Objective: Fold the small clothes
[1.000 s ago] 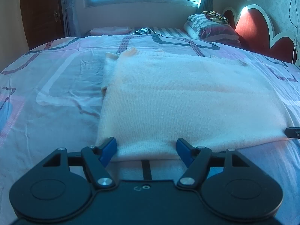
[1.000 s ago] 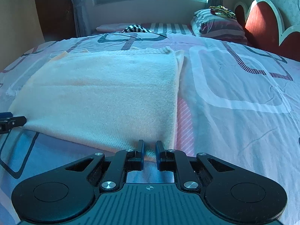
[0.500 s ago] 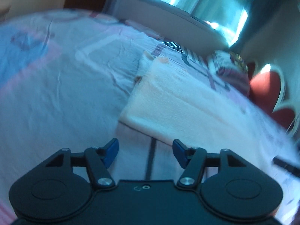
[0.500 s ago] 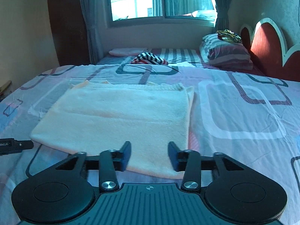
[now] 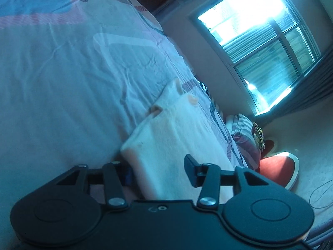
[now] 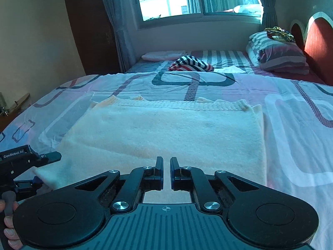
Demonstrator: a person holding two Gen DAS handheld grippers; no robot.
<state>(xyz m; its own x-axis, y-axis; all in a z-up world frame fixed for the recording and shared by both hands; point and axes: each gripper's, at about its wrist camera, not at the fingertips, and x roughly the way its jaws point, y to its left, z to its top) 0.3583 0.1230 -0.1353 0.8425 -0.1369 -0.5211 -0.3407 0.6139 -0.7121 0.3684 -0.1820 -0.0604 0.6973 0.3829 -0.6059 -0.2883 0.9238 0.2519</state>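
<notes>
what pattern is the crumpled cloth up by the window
Stripes in dark navy, white and red, clearest in the right wrist view.

I saw a cream knit garment (image 6: 166, 129) on the pink-and-white bedspread (image 6: 291, 125) with grey looping lines, and a striped pillow (image 6: 278, 52) beyond.

The cream garment's (image 5: 166, 145) near corner hides the left gripper's (image 5: 159, 171) lower finger and runs out of sight behind the gripper body. Beside that garment (image 6: 166, 133), the person's hand (image 6: 8, 225) is cut by the right wrist view's left edge.
</notes>
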